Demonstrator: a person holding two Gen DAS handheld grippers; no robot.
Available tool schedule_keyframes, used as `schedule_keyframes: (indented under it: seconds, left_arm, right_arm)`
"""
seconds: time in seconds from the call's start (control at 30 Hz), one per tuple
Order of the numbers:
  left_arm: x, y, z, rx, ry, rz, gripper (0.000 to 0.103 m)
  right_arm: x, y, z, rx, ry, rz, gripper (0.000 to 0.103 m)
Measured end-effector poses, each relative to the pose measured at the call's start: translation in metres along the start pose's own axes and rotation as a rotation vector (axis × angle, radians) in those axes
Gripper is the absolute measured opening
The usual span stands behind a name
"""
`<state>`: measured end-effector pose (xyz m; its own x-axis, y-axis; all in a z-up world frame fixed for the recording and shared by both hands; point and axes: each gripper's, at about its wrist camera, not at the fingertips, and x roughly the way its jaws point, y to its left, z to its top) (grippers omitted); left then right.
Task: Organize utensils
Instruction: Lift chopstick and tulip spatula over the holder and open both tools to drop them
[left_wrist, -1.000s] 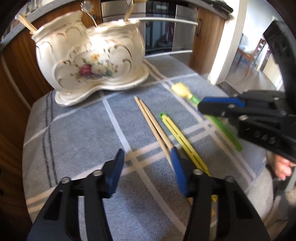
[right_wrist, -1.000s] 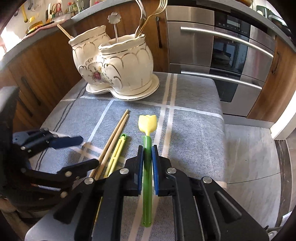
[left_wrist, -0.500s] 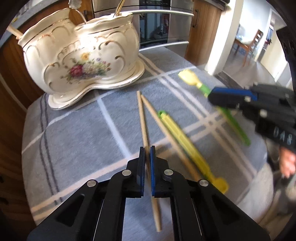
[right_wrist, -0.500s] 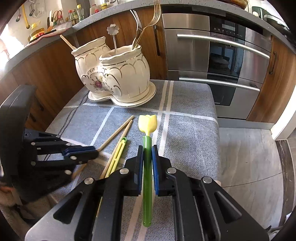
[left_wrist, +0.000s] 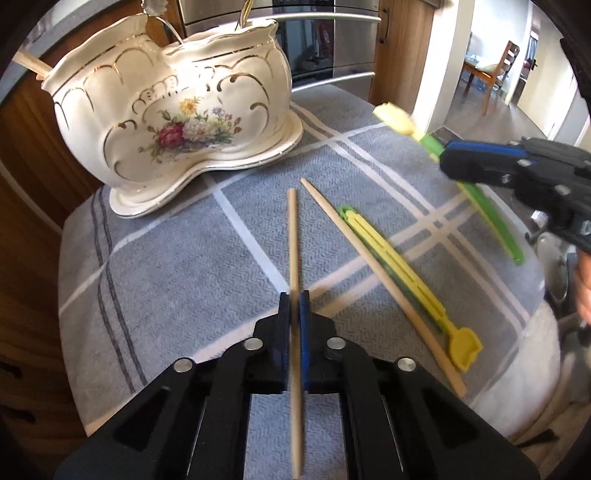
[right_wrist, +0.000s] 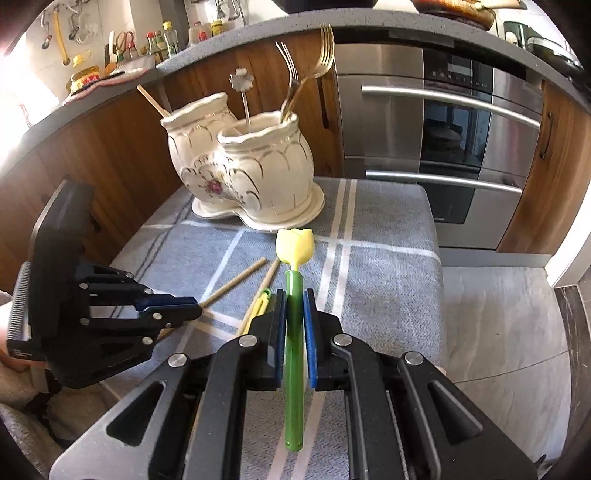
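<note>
- Over the grey cloth (left_wrist: 155, 258), left gripper (left_wrist: 294, 314) pinches one chopstick (left_wrist: 293, 236); the other chopstick (left_wrist: 369, 266) and yellow tongs (left_wrist: 399, 273) lie beside it, tongs squeezed flat, empty.
- Seen from the right, right gripper (right_wrist: 294, 317) clamps the tulip spatula (right_wrist: 294, 266); its head could clip the ceramic holder (right_wrist: 258, 173) rim.
</note>
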<state>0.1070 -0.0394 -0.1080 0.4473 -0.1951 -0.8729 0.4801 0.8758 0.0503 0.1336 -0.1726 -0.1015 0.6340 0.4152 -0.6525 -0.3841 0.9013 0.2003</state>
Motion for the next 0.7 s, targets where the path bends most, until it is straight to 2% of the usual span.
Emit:
schedule_keyframes:
  seconds: [0.07, 0.17, 0.37, 0.47, 0.63, 0.7]
  left_arm:
    - [0.0, -0.001, 0.002, 0.002, -0.008, -0.017, 0.005]
    - [-0.014, 0.006, -0.004, 0.005, -0.06, -0.038, 0.005]
    - [-0.065, 0.026, -0.01, 0.028, -0.285, -0.06, 0.005]
    - [-0.091, 0.034, -0.005, 0.029, -0.402, -0.017, 0.005]
    - [-0.132, 0.057, 0.008, -0.017, -0.634, 0.004, 0.005]
    - [-0.143, 0.07, 0.023, -0.054, -0.705, 0.003, 0.005]
  right_arm:
    - [-0.005, 0.001, 0.001, -0.001, -0.022, -0.001, 0.009]
    - [-0.012, 0.004, 0.005, 0.001, -0.067, -0.003, 0.009]
    - [-0.03, 0.009, 0.022, 0.014, -0.184, 0.002, 0.009]
    - [-0.037, 0.011, 0.037, 0.021, -0.258, 0.005, 0.009]
    - [-0.042, 0.013, 0.065, 0.039, -0.382, 0.037, 0.009]
    - [-0.04, 0.014, 0.078, 0.049, -0.418, 0.059, 0.009]
